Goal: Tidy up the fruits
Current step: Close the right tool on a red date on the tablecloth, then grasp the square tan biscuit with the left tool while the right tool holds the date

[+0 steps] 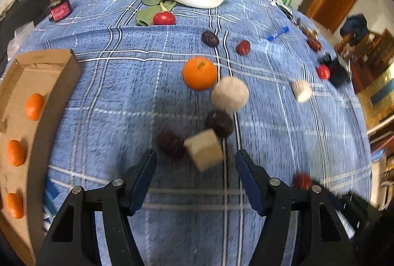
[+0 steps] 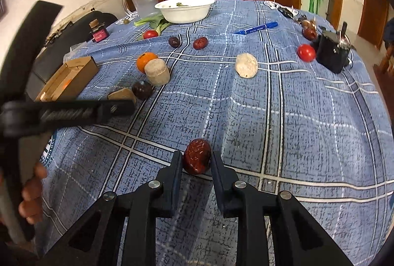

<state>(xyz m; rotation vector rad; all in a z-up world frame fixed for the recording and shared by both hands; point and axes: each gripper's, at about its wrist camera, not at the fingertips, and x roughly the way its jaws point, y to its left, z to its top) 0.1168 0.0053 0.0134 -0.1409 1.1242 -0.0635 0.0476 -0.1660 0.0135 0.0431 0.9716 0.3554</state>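
Two grippers over a blue checked tablecloth (image 1: 98, 98) strewn with fruit.

Left wrist view: the left gripper (image 1: 195, 160) stands open with nothing pressed between its pads; a tan block (image 1: 204, 149) lies just ahead at 12 o'clock, two dark dates (image 1: 220, 122) beside it, an orange (image 1: 200, 73) farther up. A cardboard box (image 1: 46, 64) at 9 o'clock holds three small oranges (image 1: 34, 106).
Right wrist view: the right gripper (image 2: 195, 161) is closed on a red date (image 2: 197, 159) at 6 o'clock. A white bowl (image 2: 183, 9) sits at 12 o'clock, a tomato (image 2: 306, 52) at 2 o'clock.
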